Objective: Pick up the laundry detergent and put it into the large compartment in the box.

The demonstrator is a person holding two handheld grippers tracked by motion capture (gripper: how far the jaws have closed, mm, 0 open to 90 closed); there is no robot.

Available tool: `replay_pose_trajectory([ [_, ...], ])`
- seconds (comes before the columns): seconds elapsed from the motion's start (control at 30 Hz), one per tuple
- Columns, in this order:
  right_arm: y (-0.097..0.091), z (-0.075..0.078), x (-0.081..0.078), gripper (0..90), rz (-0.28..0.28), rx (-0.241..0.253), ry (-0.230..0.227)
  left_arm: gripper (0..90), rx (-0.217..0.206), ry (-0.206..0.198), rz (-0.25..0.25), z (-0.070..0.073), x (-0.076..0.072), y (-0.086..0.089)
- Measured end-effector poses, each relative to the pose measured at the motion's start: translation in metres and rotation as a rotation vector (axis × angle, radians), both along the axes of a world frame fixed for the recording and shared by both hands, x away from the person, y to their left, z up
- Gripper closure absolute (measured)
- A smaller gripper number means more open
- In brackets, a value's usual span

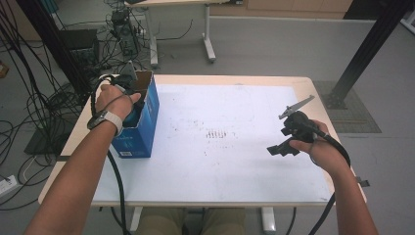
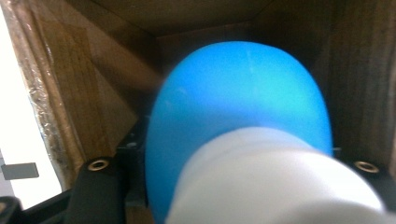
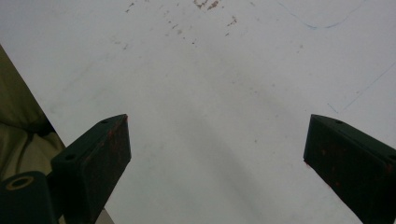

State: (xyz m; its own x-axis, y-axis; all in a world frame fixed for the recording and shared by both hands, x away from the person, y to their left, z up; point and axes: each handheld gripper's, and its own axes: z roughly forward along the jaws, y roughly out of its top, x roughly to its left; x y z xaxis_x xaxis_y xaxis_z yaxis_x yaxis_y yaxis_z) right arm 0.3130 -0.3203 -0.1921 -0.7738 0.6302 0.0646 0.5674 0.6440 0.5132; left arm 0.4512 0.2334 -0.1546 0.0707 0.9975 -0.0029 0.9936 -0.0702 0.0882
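Here's the left gripper [image 1: 131, 100] down inside the open top of the blue cardboard box [image 1: 142, 132], which stands at the 9 o'clock edge of the table [image 1: 244, 81]. From the left gripper view, a smooth bright-blue rounded object [image 2: 238, 102] with a white part [image 2: 275, 182] nearest the camera sits between the black jaws, deep in the box against brown cardboard walls [image 2: 74, 93]. The object is blurred and very close — whether the pads press on it I cannot tell, since it covers the jaw tips. What the thing actually is stays hard to make out too; the white part runs off the bottom edge.

Over at 3 o'clock, the right gripper [image 1: 284, 147] hangs above the white sheet [image 1: 235, 161] covering the tabletop, pointing toward the middle, jaws wide apart with nothing between them — the right gripper view has bare sheet with a few brown specks [image 3: 205, 5] at 12 o'clock.

Around the table: a tangle of black cables [image 1: 29, 107] on the floor at 9 o'clock, a black post [image 1: 367, 49] at 2 o'clock, another table's legs [image 1: 208, 39] at 12. The box walls block any look at its bottom from the high view, and the person's left hand [image 1: 113, 100] covers most of the opening.
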Motion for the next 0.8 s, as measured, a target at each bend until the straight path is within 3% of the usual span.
replay_pose_trajectory([
  [0.1,0.001,0.0,0.0,7.3,0.001,0.001,0.0,31.3,-0.023,0.003,-0.004,0.001,0.001,0.005],
  [0.8,0.004,0.0,0.0,7.3,0.007,-0.002,0.001,28.8,-0.054,0.003,-0.011,0.007,-0.002,0.014],
])
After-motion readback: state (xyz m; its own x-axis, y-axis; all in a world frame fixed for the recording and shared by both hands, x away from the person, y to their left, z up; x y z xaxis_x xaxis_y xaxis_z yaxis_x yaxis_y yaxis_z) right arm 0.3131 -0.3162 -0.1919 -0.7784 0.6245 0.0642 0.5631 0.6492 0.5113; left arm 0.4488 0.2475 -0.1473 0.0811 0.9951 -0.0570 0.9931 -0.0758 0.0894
